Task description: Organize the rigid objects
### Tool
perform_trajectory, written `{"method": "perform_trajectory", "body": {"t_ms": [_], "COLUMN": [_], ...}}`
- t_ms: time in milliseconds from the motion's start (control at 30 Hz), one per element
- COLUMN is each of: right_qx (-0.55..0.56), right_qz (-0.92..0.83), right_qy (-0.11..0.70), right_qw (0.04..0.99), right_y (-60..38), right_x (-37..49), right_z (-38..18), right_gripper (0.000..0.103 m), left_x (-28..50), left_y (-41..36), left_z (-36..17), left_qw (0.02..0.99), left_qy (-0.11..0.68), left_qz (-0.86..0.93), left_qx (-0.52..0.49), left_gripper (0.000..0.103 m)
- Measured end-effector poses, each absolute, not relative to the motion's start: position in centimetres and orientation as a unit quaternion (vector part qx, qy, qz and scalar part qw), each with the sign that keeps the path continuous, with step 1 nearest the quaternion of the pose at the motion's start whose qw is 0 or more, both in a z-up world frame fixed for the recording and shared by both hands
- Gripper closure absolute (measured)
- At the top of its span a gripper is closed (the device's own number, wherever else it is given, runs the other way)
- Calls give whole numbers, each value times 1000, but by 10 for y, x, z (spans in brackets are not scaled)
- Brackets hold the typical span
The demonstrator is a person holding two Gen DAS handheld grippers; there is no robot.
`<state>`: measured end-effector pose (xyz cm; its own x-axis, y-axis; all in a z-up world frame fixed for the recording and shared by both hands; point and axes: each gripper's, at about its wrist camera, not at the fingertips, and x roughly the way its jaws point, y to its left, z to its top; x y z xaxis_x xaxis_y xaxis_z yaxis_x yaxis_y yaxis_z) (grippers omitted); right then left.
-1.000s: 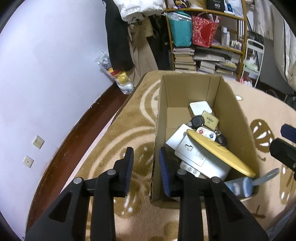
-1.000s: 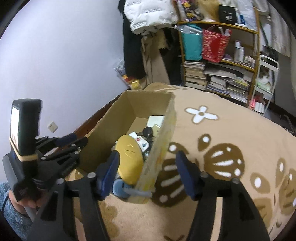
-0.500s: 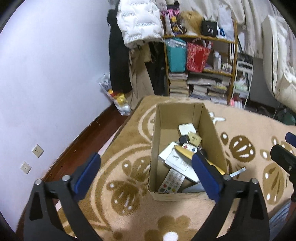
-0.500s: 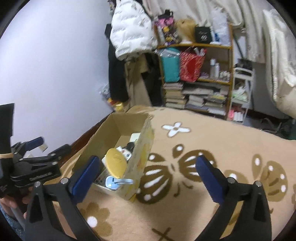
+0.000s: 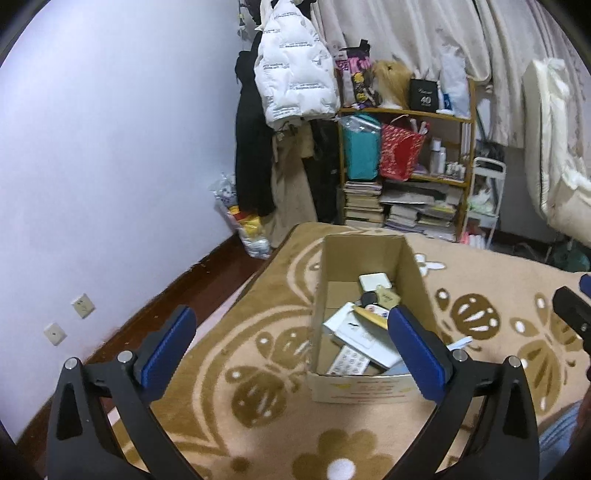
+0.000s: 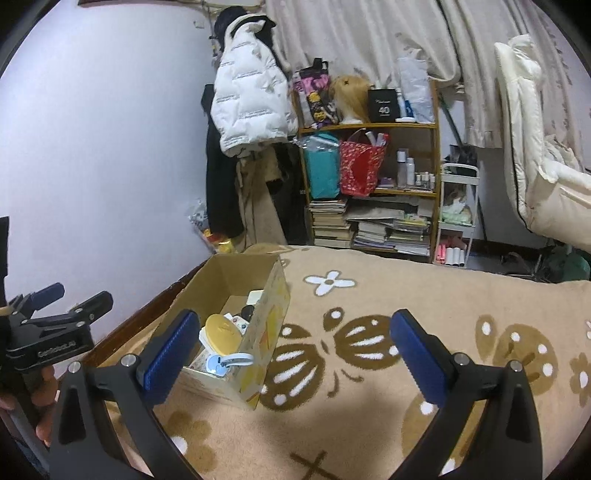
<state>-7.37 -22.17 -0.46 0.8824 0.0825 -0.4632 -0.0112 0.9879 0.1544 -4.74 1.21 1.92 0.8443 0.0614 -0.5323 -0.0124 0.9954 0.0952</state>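
Left gripper (image 5: 291, 343) and right gripper (image 6: 295, 347) wide apart, empty.

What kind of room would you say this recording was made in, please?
Most likely a lived-in bedroom or home storage room: a patterned carpet covers the floor, a wooden shelf holds books, bags and bottles, and a white puffer jacket hangs by curtains.

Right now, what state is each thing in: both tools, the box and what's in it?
Left tool: open, holding nothing.
Right tool: open, holding nothing.
Cardboard box: upright on the rug, top open, filled with items.
Yellow oval item: in the box, resting on top of the pile.
White flat box: lying tilted in the pile.
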Motion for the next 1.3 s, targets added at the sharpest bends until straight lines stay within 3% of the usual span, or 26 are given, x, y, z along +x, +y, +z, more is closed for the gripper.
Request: {"method": "perform_trajectory", "body": {"t_ms": [1300], "right_qx": [53], "right_qz": [22], "right_qy": [257], "right_qw": [965], "right_y": [-210], "right_x": [-81], "right_z": [-19], "right_gripper": [0], "left_x": [-65], "left_y": [7], "left_z": [6], "left_qw": [963], "left_qy": [262], "left_qz": [14], "left_qx": [60], "left_gripper": [1]}}
